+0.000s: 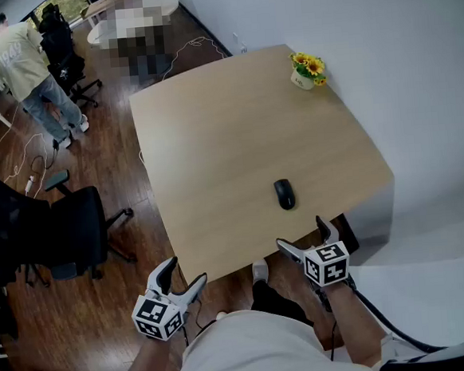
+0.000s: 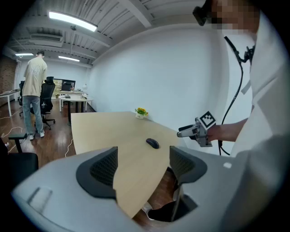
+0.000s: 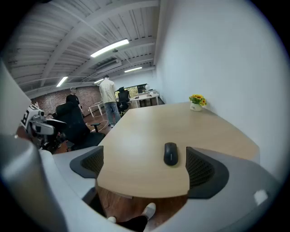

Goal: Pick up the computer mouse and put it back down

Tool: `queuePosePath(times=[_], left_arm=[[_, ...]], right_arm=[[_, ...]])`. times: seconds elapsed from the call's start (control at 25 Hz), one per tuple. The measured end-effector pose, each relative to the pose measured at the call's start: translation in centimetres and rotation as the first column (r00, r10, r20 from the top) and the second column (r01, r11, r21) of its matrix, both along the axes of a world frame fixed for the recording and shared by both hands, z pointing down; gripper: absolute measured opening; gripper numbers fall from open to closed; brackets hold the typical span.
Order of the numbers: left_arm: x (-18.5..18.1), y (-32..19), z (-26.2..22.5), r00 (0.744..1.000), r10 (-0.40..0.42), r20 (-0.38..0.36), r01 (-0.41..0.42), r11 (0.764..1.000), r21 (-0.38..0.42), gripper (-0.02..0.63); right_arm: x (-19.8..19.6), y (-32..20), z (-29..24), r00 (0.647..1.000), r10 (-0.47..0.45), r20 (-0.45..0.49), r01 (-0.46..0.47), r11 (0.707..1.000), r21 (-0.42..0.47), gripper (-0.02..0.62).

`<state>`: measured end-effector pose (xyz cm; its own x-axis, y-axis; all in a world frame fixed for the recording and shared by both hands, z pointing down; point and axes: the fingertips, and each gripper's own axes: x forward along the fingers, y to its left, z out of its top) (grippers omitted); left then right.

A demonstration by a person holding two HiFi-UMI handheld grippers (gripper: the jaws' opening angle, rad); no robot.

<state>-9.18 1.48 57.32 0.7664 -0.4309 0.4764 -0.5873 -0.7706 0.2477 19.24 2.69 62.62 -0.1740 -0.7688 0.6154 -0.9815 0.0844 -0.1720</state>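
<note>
Lying on the smooth wooden table [image 1: 213, 142] is a rounded black mouse [image 1: 285, 193].

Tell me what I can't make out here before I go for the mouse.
- Mouse: wheel, buttons and any cable are too small in all views.
- Flower pot: any print is too small, head view.
- Floor under the table: hidden by the tabletop, all views.
- Far desk: mostly under a mosaic patch, head view.
</note>
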Motion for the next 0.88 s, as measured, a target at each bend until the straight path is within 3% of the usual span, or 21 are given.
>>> queuePosePath(times=[0.16,0.28,0.36,0.48,0.52,0.56,0.6,0.76,0.88], left_arm=[[5.0,-4.1,-0.7,1.0,-0.017,-0.002,0.017,1.0,0.01,0.337],[8.2,-5.7,-1.3,1.0,-0.016,-0.004,0.016,1.0,0.02,0.337],[9.2,-6.4,-1.3,1.0,-0.011,0.007,0.011,1.0,0.021,0.337],[9.1,-7.1,-0.8,1.0,-0.002,0.027,0.002,1.0,0.01,0.337],[8.8,-7.3,-0.8,1.0,-0.001,0.03,0.001,1.0,0.008,0.337],[8.5,-7.4,-0.7,1.0,-0.001,0.031,0.001,1.0,0.006,0.337],[8.1,-7.7,-0.7,1.0,-0.001,0.031,0.001,1.0,0.005,0.337],[7.0,-8.6,-0.7,1.0,0.006,0.022,-0.007,1.0,0.015,0.337],[5.9,-9.6,-0.9,1.0,0.002,0.003,-0.002,1.0,0.029,0.337]], right_arm=[[3.7,-7.3,5.0,0.999,-0.016,-0.033,0.014,0.997,-0.073,0.566],[6.1,-11.4,10.8,0.999,0.012,-0.041,-0.019,0.984,-0.177,0.565],[7.1,-13.4,15.1,0.997,0.025,-0.075,-0.044,0.965,-0.259,0.565],[8.0,-14.7,18.6,0.989,0.02,-0.143,-0.064,0.947,-0.316,0.505],[8.3,-14.7,19.0,0.989,0.028,-0.148,-0.075,0.944,-0.321,0.432],[8.4,-14.6,19.2,0.989,0.038,-0.145,-0.083,0.943,-0.323,0.424],[8.5,-14.5,19.1,0.989,0.043,-0.14,-0.086,0.942,-0.323,0.31],[8.5,-14.3,18.3,0.988,0.016,-0.156,-0.068,0.941,-0.333,0.29],[6.5,-14.2,13.8,0.988,-0.041,-0.15,-0.004,0.957,-0.29,0.29]])
